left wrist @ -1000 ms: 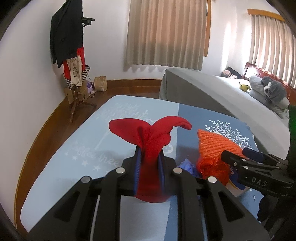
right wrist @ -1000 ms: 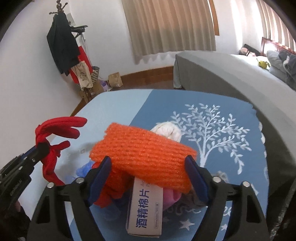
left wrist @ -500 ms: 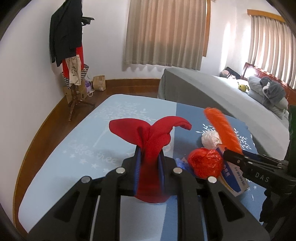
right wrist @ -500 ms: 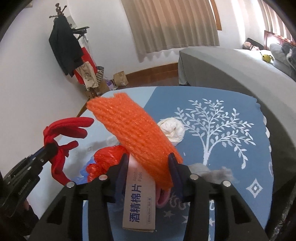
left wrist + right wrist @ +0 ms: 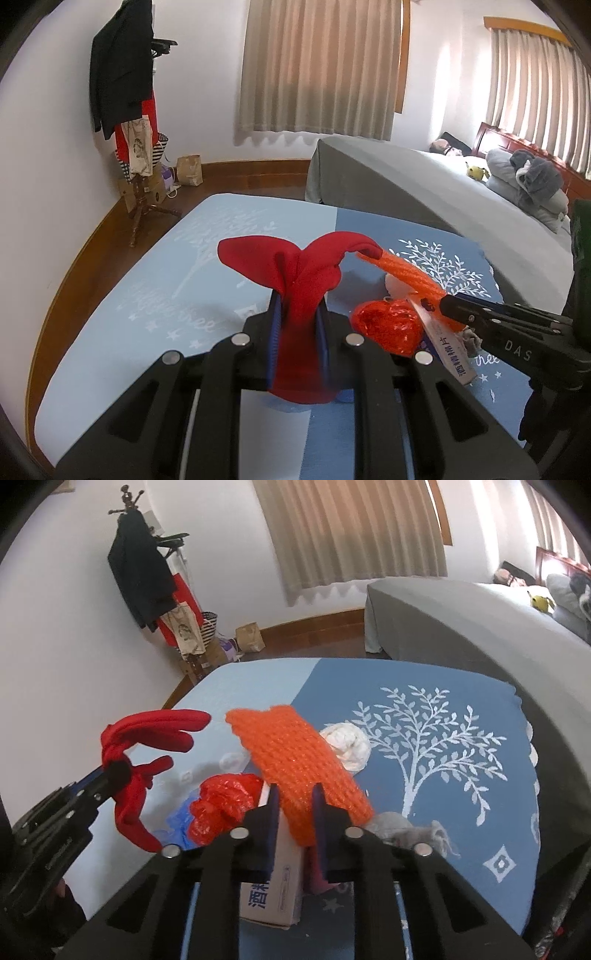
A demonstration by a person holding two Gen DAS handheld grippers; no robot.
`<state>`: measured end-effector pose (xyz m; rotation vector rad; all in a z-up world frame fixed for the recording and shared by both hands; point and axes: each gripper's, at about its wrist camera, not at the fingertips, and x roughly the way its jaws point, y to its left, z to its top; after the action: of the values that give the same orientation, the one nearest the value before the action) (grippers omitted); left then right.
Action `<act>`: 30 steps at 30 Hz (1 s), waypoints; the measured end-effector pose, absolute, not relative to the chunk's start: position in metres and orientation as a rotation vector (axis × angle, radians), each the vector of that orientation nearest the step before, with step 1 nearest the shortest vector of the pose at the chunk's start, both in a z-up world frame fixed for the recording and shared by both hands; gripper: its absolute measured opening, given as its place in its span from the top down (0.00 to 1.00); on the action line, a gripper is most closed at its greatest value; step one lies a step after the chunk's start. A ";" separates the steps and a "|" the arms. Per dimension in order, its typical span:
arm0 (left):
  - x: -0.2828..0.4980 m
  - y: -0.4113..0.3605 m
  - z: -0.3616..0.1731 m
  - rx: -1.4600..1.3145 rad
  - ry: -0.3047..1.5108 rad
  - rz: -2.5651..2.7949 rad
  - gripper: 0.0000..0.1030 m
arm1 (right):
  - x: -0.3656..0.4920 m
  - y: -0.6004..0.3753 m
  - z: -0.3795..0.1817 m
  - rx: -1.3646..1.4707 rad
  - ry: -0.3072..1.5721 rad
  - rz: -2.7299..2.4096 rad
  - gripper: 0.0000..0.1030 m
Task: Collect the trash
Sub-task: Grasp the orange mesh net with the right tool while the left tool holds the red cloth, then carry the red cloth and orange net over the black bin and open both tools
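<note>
Orange foam net [image 5: 299, 764] sits squeezed between the right gripper [image 5: 295, 805] pads, near end pinched, rest sticking up and fwd over the blue cloth [image 5: 461, 842]. R jaws have just been closing and now press the net from both sides, gap narrow. In the left wrist view the same net [image 5: 402, 273] runs as an orange strip from the right gripper [image 5: 443, 306] tips up toward the red bag's handle loop.

Red bag [image 5: 303, 280] is clamped in the left gripper [image 5: 297, 325]: jaws nearly closed on its bunched neck, two handle loops flaring up above the pads. From the right wrist view the red bag [image 5: 147, 738] hangs off the left gripper [image 5: 110, 771] at frame left, clear of the cloth.

Other trash on the cloth, under and around the R jaws: crumpled red plastic [image 5: 225, 801] just left of the R fingers, a white box [image 5: 273, 890] w/ Chinese print below the jaws, white tissue wad [image 5: 347, 746] beyond the net, grey fluff [image 5: 410, 830] to the right, bit of blue plastic [image 5: 177, 819] by the red plastic. Whether the net touches the bag's loop, can't tell.
</note>
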<state>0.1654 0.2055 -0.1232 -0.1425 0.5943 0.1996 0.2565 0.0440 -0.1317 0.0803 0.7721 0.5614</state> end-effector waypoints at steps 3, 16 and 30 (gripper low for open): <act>0.164 0.203 -0.119 -0.140 0.587 0.194 0.84 | 0.251 0.040 -0.123 0.094 0.747 0.565 0.87; 0.150 0.176 -0.091 -0.117 0.548 0.152 0.84 | 0.224 0.006 -0.086 0.163 0.670 0.577 0.87; 0.129 0.119 -0.070 -0.098 0.522 0.055 0.84 | 0.178 -0.057 -0.058 0.187 0.618 0.498 0.87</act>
<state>0.1290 0.1191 -0.0699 -0.0979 0.5219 0.0549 0.1784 -0.0572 -0.0580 0.1869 0.6184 0.4978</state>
